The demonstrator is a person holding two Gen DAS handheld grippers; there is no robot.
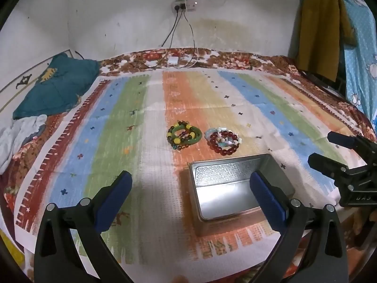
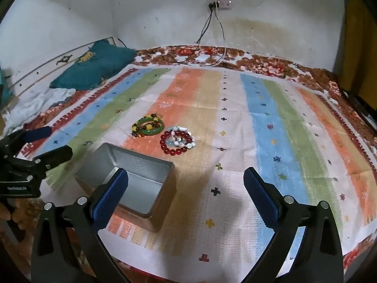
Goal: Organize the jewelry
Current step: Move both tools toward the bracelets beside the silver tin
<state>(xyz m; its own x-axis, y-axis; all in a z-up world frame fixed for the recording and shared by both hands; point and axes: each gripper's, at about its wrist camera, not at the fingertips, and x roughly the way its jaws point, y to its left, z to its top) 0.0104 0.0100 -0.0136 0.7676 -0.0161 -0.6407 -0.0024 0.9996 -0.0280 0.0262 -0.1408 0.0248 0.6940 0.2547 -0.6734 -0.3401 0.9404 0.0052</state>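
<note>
Two piles of bracelets lie on a striped cloth. The left pile [image 1: 184,136] [image 2: 148,127] has a green bangle with yellow and dark beads. The right pile [image 1: 223,141] [image 2: 177,141] has red beads with pale beads. An open, empty metal tin [image 1: 238,184] [image 2: 132,179] stands nearer than both piles. My left gripper [image 1: 190,184] is open and empty, above the cloth in front of the tin. My right gripper [image 2: 186,181] is open and empty, to the right of the tin. Each gripper shows at the edge of the other's view [image 1: 322,151] [image 2: 54,141].
The striped cloth [image 1: 132,122] [image 2: 271,127] covers a floral bedspread. A teal pillow [image 1: 59,85] [image 2: 94,66] and a white garment [image 1: 21,136] lie at the far left. Charger cables [image 1: 179,59] hang from a wall socket onto the bed's far edge. Clothes [image 1: 329,28] hang at the right.
</note>
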